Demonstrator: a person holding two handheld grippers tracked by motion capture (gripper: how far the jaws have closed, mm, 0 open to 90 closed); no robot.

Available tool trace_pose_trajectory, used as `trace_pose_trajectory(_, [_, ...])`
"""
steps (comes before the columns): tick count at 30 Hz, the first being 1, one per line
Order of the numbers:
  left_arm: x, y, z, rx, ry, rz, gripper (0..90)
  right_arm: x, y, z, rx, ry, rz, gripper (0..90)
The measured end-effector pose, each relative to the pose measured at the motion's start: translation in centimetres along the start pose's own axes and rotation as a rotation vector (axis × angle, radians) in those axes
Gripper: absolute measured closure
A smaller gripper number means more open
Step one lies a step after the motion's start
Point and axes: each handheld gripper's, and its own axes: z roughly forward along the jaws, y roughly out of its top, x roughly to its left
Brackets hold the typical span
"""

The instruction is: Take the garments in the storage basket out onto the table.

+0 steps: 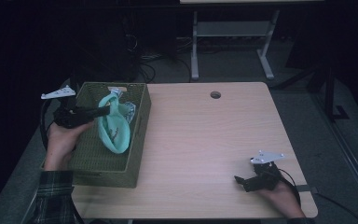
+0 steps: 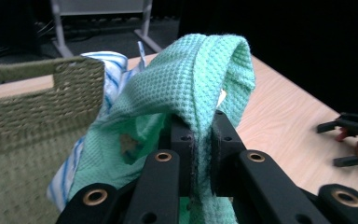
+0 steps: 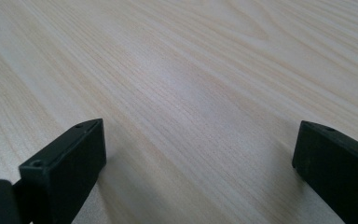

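From the high view, the left gripper (image 1: 103,111) is over the olive-green woven rectangular basket (image 1: 140,122) at the left end of the light wooden table (image 1: 205,140), and it's got a mint-green waffle-weave cloth (image 1: 114,133) pinched near its top edge. The cloth hangs down in a long limp loop, its lower end down inside the basket, so it's half lifted, not clear of the rim. A bit of white cloth with blue stripes (image 1: 129,108) sits in the basket behind it. The right gripper (image 1: 242,182) is well apart, low at the near right corner of the table.

Left gripper view: the jaws are clamped tight on a bunched fold of the green cloth (image 2: 191,88), which drapes over both sides of them. The striped cloth (image 2: 114,77) is just beside it, against the basket wall (image 2: 32,116).

Right gripper view: jaws wide apart, nothing between them, bare wood grain underneath.

My take on handling: this thing looks light, soft and totally floppy, no stiffness at all, and the texture should grip fine. A pinch on a bunched fold holds better than a single layer. I'd watch for it dragging the striped one along or snagging on the rim.
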Motion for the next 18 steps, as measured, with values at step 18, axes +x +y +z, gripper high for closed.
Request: trace_pose_trajectory(18, [-4.1,3.5,0.4,-0.059,-0.107,0.092,82.0,0.0,0.0,0.0,0.0,0.0,0.001,2.4])
